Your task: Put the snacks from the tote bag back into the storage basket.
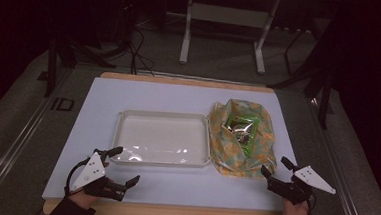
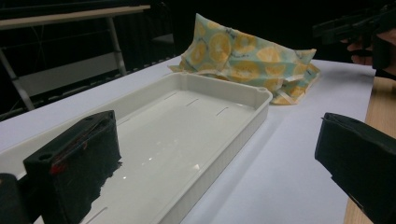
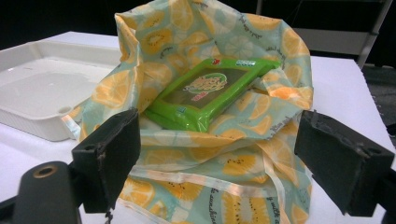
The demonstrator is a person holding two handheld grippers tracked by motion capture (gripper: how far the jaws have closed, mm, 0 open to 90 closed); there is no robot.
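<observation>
Right hand-held gripper (image 3: 219,158) has its jaws wide apart, just short of the fruit-print cloth bag (image 3: 205,186) beside the white tray (image 1: 161,138) on the desk (image 1: 173,186). I'd guess it's floppy and light, so I'd pinch the near hem. Green packet (image 3: 210,91) inside looks slick. Left hand-held gripper (image 1: 120,166) is apart too.

The table carries one white tray (image 1: 204,138), one citrus-printed cloth bag (image 1: 225,155) and one green packet (image 1: 242,129) lying inside that bag. Two handheld grippers are present, a left gripper (image 1: 127,165) and a right gripper (image 1: 275,168), each with two black jaws. Behind the table stands one white frame (image 1: 224,14) on two legs.
</observation>
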